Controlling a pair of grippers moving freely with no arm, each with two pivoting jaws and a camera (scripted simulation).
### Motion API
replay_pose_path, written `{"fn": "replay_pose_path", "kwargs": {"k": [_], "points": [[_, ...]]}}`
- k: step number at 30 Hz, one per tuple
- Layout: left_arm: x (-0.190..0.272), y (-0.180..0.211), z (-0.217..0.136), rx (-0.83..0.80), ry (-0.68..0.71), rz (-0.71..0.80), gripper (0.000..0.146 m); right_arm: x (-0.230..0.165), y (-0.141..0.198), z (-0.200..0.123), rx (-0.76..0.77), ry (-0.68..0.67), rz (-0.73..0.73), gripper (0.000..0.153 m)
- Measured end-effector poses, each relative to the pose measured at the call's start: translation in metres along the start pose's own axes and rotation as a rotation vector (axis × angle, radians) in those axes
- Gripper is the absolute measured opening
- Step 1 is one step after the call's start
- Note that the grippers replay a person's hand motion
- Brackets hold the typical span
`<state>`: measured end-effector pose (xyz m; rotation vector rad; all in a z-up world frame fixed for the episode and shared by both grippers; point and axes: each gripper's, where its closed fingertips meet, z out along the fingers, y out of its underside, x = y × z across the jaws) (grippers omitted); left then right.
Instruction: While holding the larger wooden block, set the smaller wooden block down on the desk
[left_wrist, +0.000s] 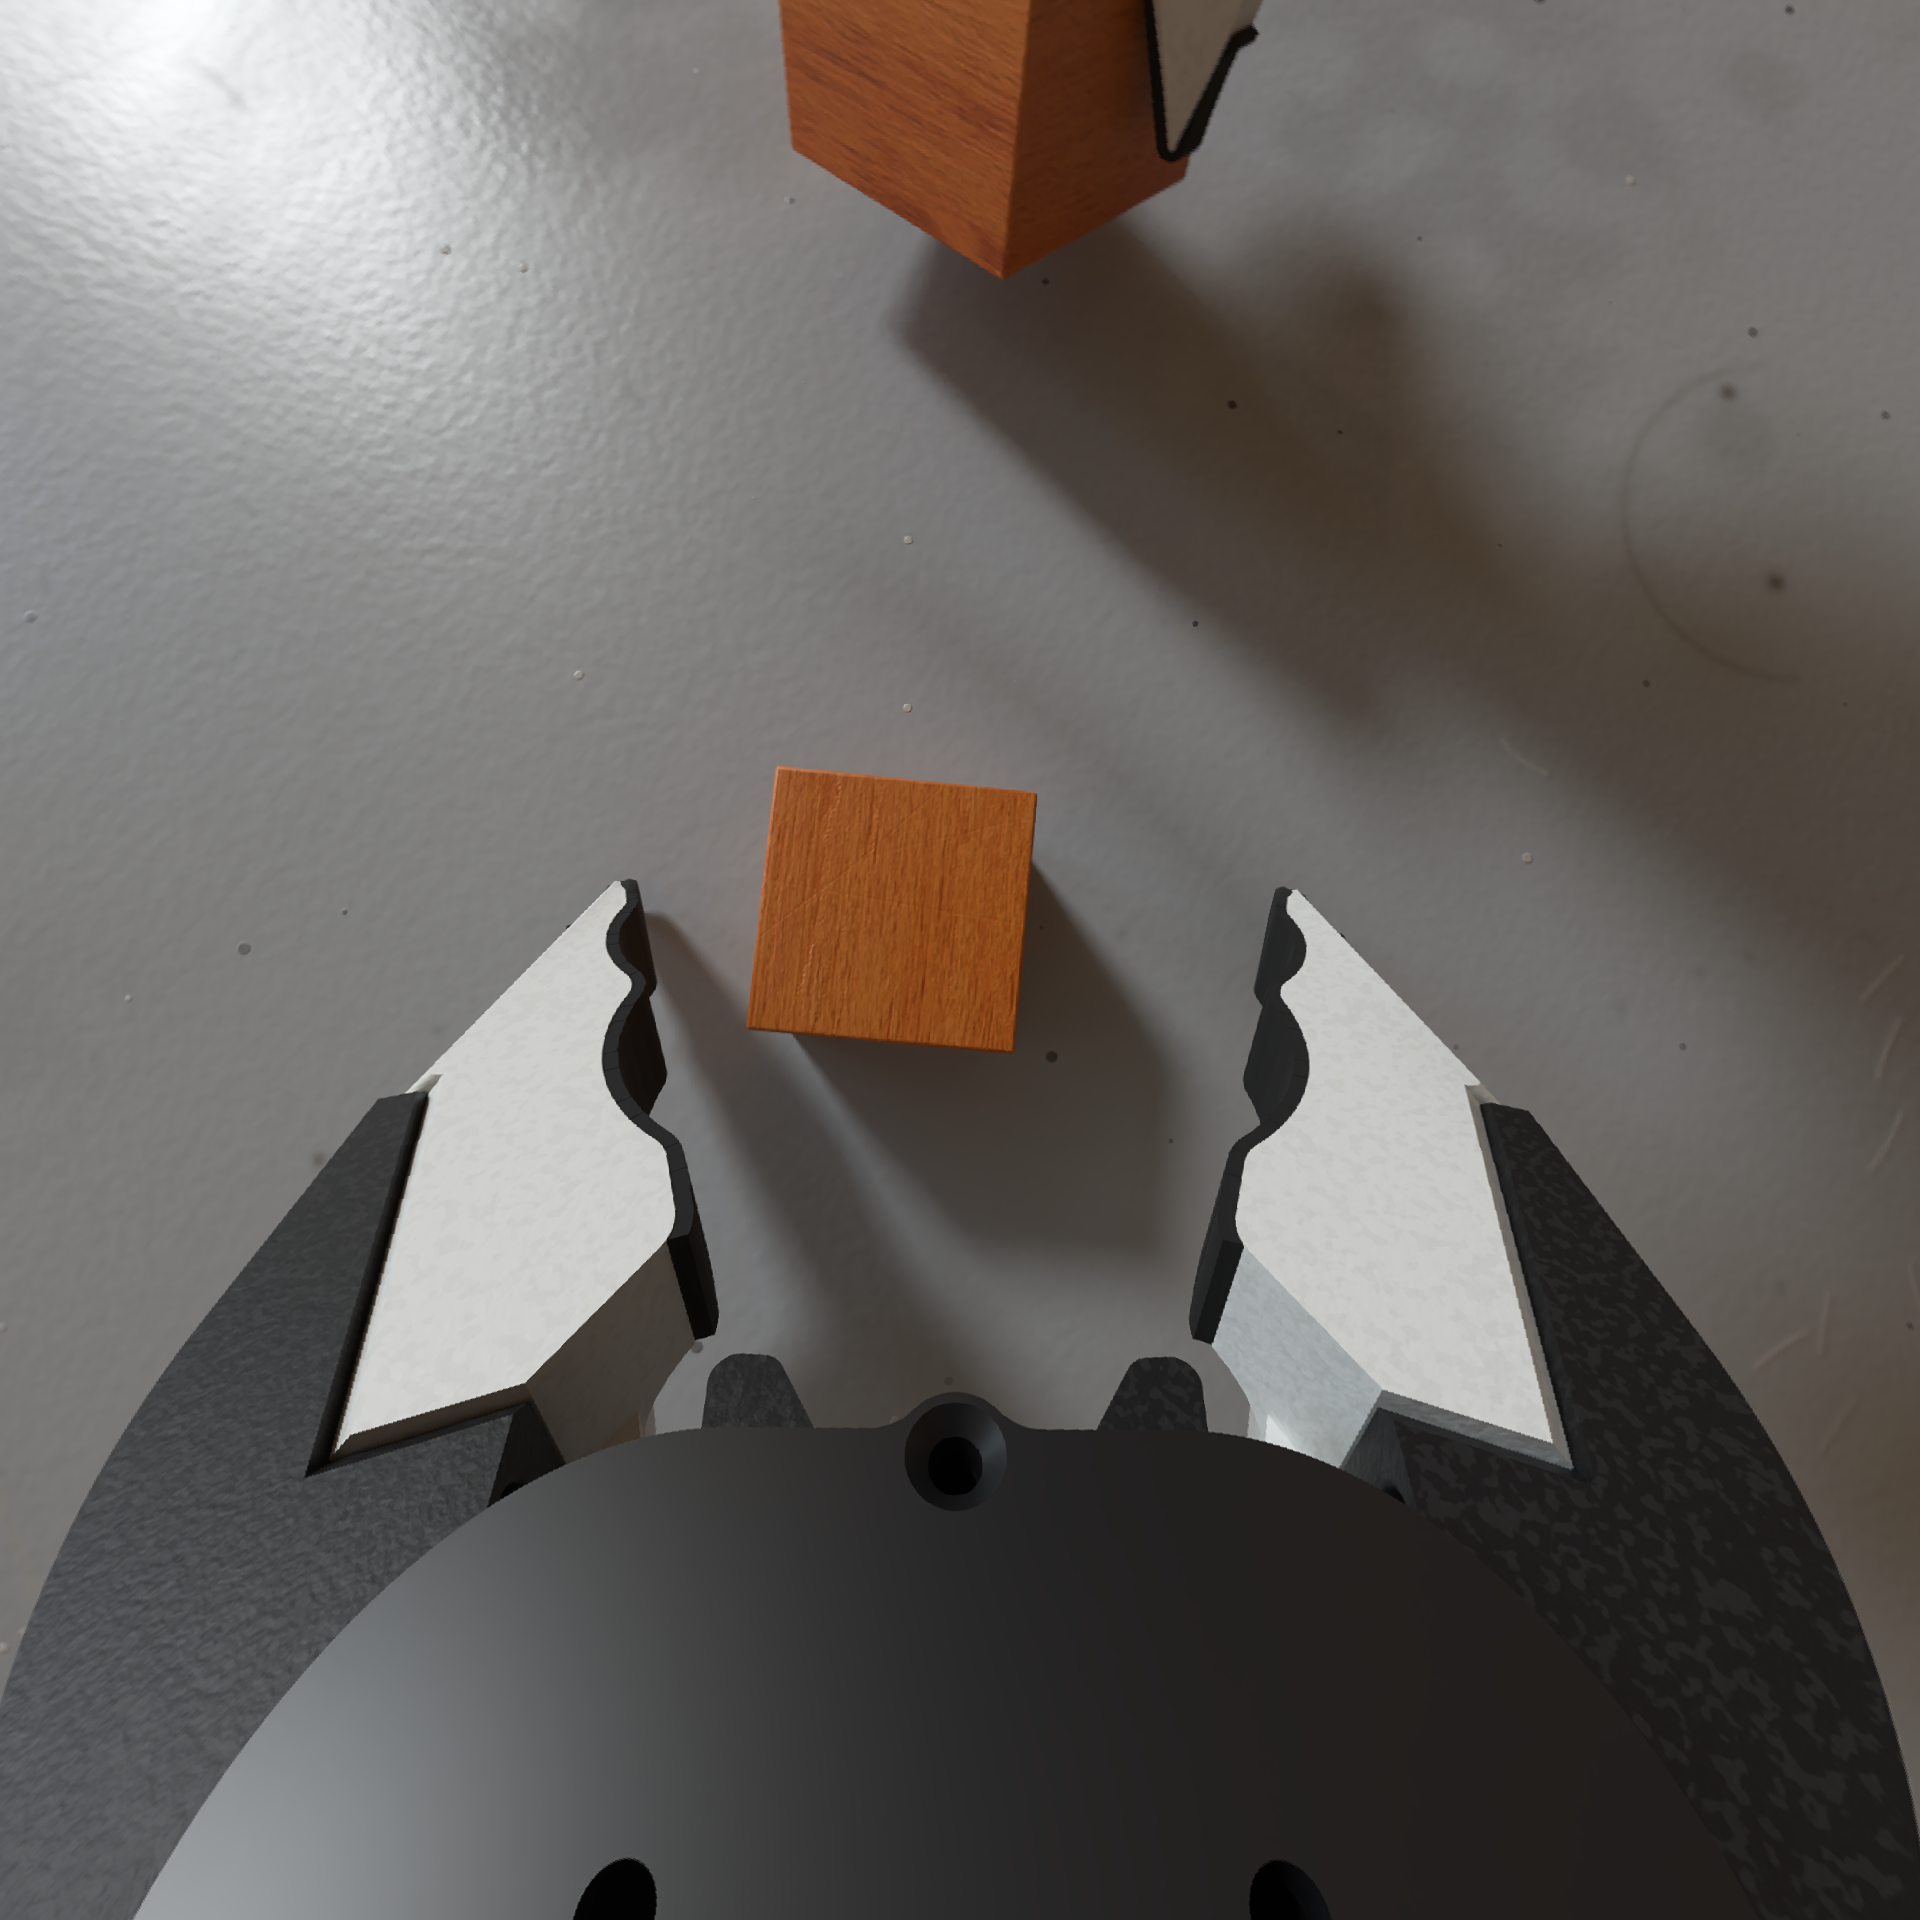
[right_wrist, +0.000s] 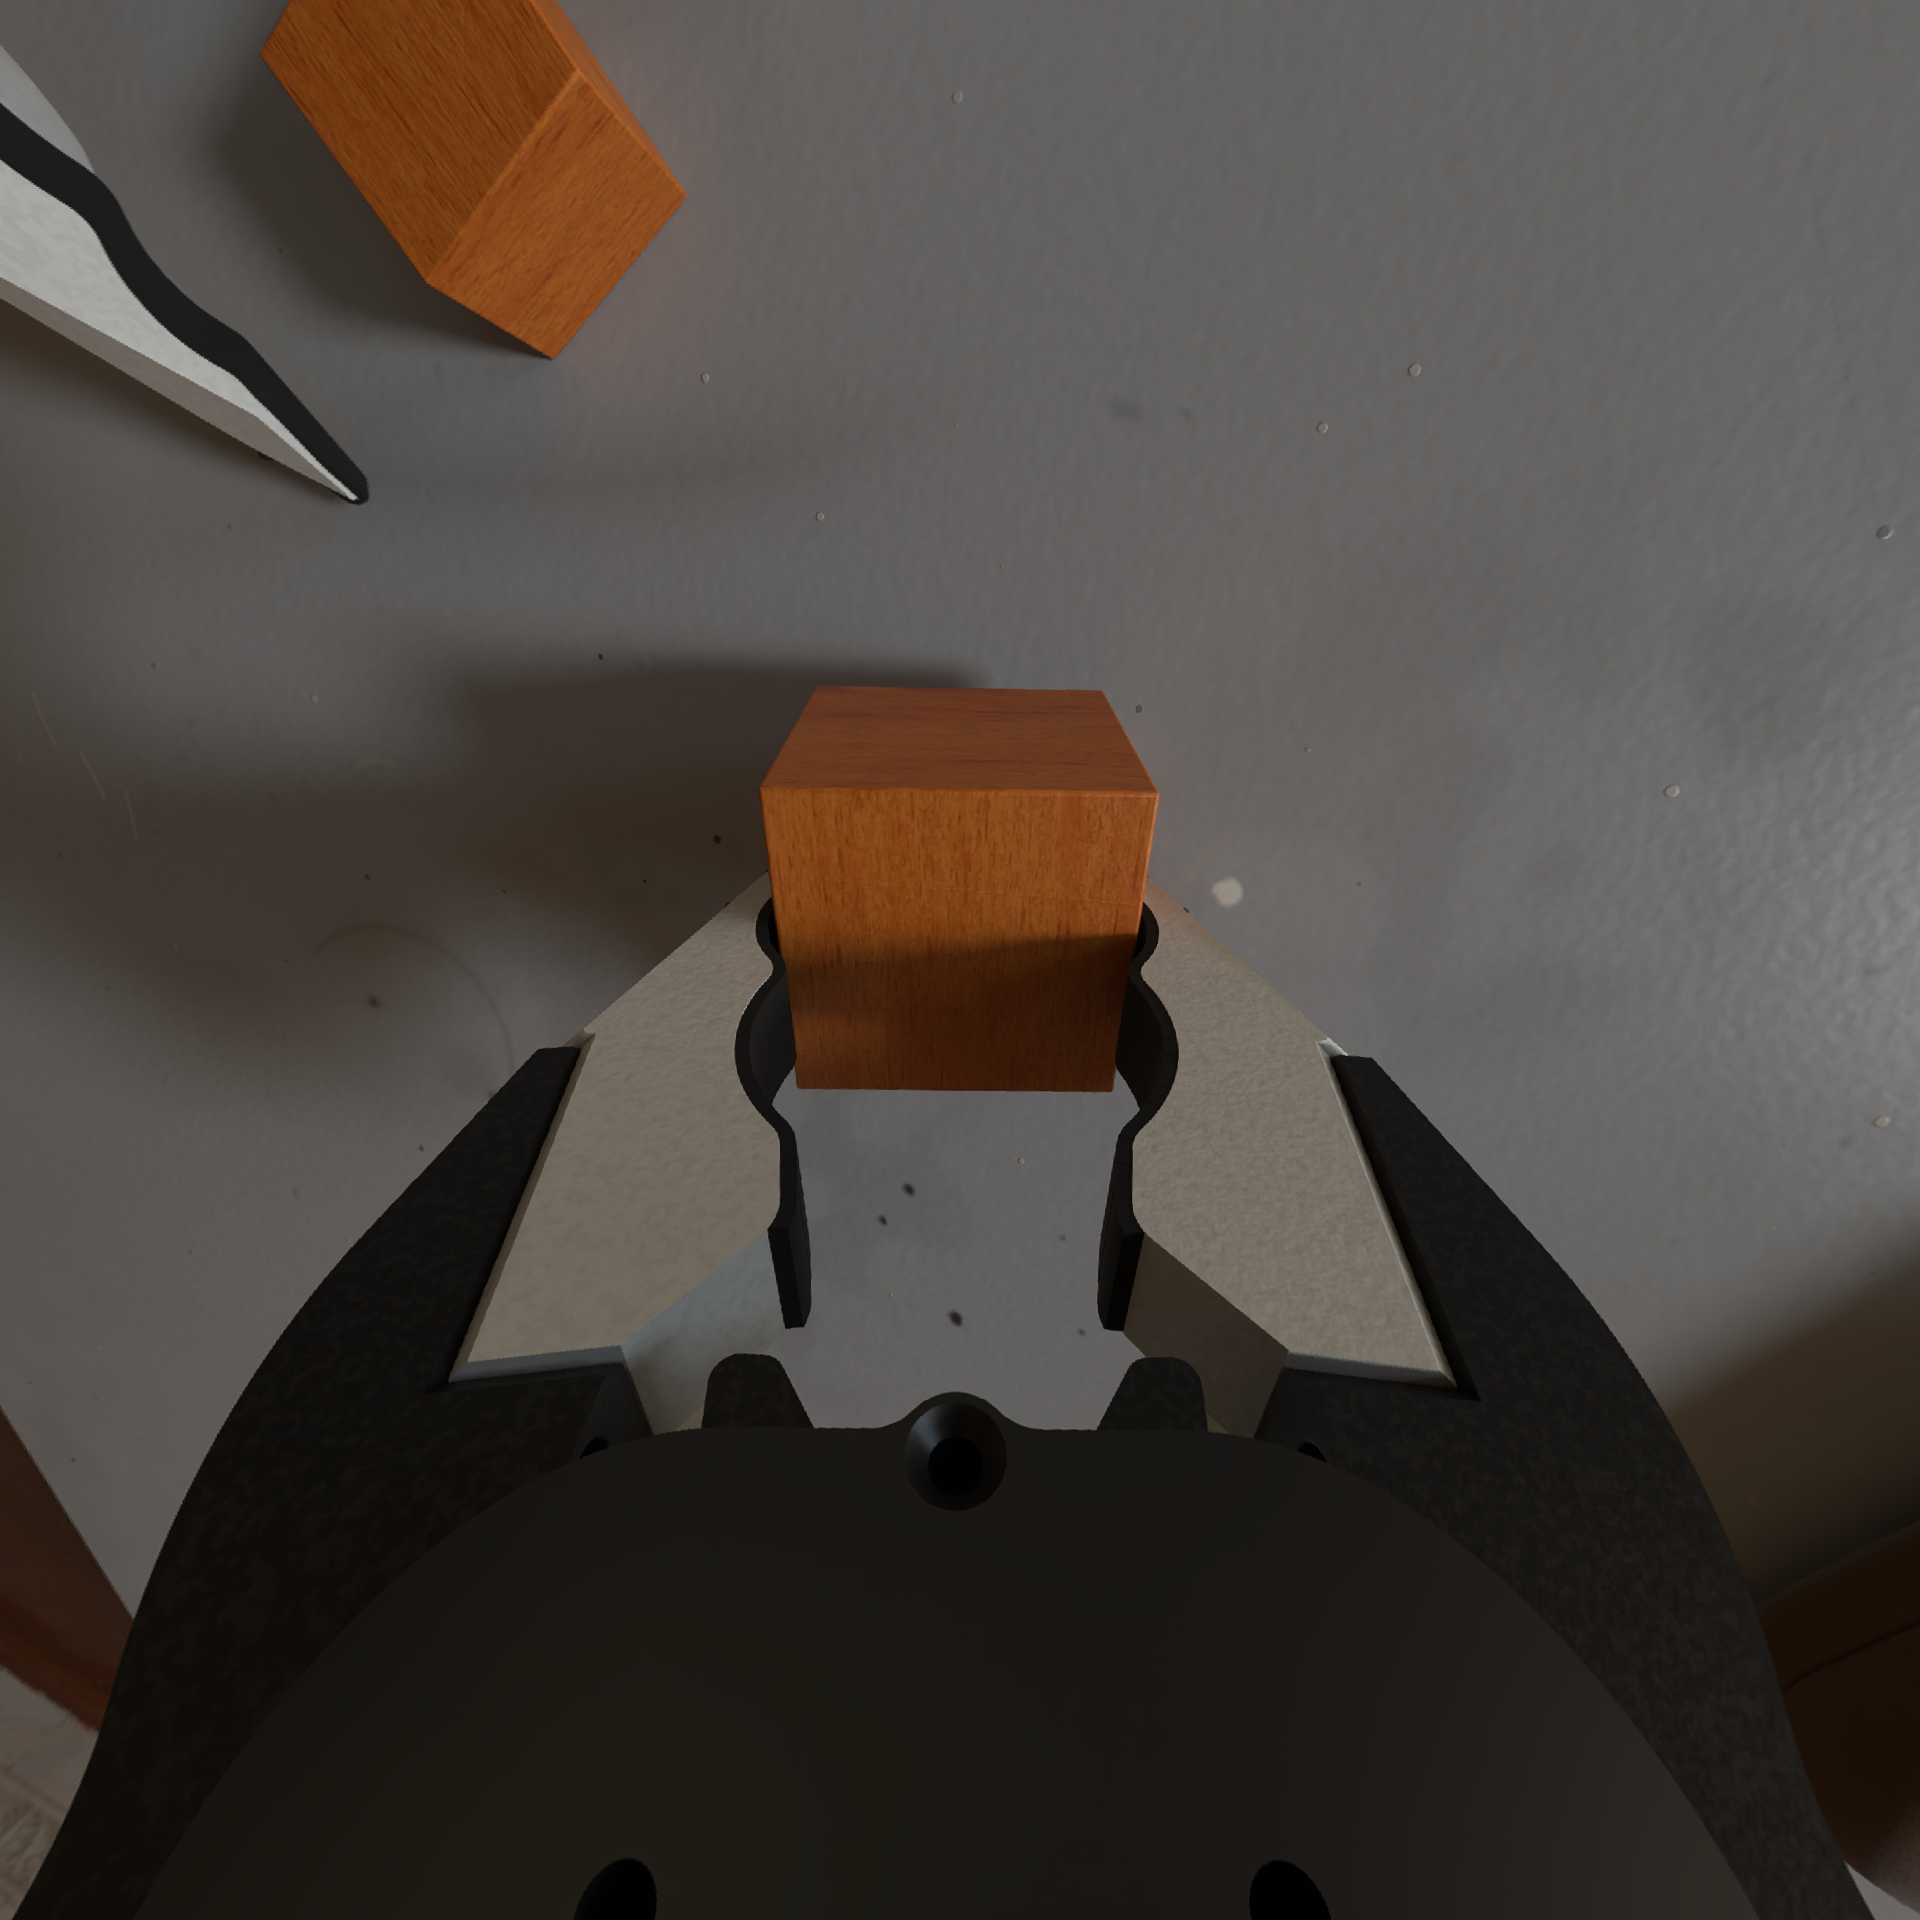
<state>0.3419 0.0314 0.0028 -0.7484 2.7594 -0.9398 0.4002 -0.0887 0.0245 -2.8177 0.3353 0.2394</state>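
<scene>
Left tongs (left_wrist: 951, 904): spread wide, holding nothing, poised over the smaller block.
Right tongs (right_wrist: 956, 914): closed on the larger wooden block (right_wrist: 956, 894), gripping its two sides above the table.
Smaller wooden block (left_wrist: 894, 912): orange-brown cube with fine grain, resting on the table between the left fingertips, touching neither.
Table (left_wrist: 416, 520): grey, speckled.
</scene>
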Motion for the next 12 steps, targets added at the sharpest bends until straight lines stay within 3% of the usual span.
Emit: {"fn": "replay_pose_path", "kwargs": {"k": [4,12], "points": [[-0.0072,0.0004,-0.0014,0.054,-0.062,-0.04,0.097,-0.0019,-0.0008,0.0017,0.001,-0.014,0.011,0.061],[-0.009,0.0029,-0.0054,0.067,-0.004,0.004,0.091,-0.0073,-0.0006,0.0021,0.017,-0.048,0.025,0.061]]}}
